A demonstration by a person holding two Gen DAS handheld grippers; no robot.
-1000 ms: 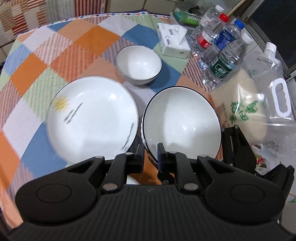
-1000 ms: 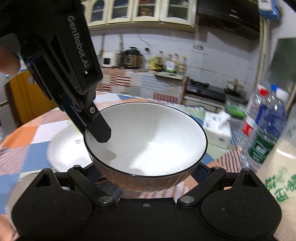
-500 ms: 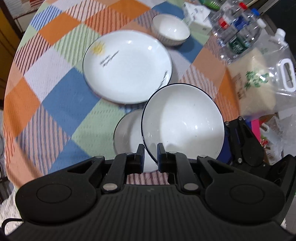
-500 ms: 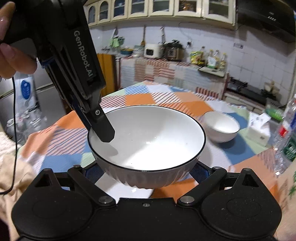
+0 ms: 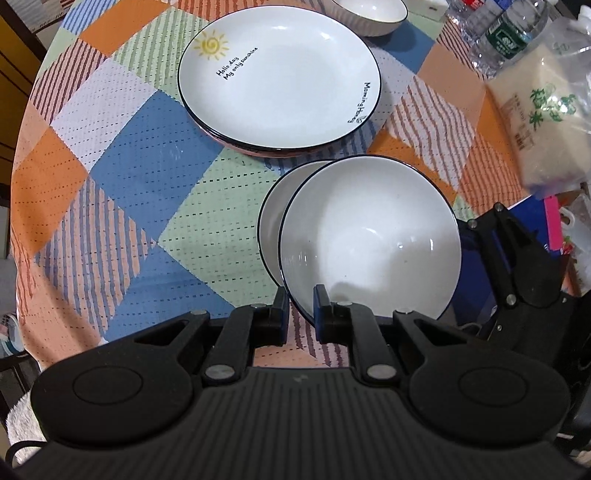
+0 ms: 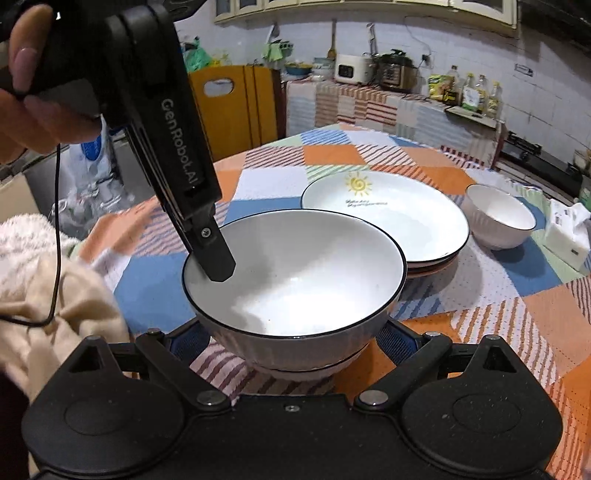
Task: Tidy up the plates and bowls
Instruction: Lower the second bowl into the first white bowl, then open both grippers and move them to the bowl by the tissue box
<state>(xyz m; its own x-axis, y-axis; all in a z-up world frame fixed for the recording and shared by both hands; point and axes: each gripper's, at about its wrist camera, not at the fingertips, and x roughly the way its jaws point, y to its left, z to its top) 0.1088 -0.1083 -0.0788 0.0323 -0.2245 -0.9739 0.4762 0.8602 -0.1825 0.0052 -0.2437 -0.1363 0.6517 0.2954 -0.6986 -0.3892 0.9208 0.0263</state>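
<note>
Here, left to right:
Left gripper (image 5: 298,314): my jaws pinch the big bowl's (image 5: 369,236) near rim.
Big bowl: over a second bowl (image 5: 271,225) by the table's (image 5: 122,177) near edge.
Right gripper (image 6: 291,343): my fingers flank the big bowl's sides; grip unclear.
Plates (image 6: 384,218): stacked mid-table.

- The lower white bowl with a black rim (image 5: 271,225) sits mostly hidden behind the upper white bowl (image 5: 369,240), only a crescent showing.
- The small white ribbed bowl (image 5: 369,14) is cut off by the top edge in the left wrist view.
- The clear plastic water bottles (image 5: 498,33) lose their tops to that same edge.
- The pinkish plate (image 6: 430,267) under the white sun-print plate (image 6: 384,218) shows only a thin rim.
- The right gripper's blue pads (image 6: 397,338) are half hidden behind the upper bowl; contact can't be made out.
</note>
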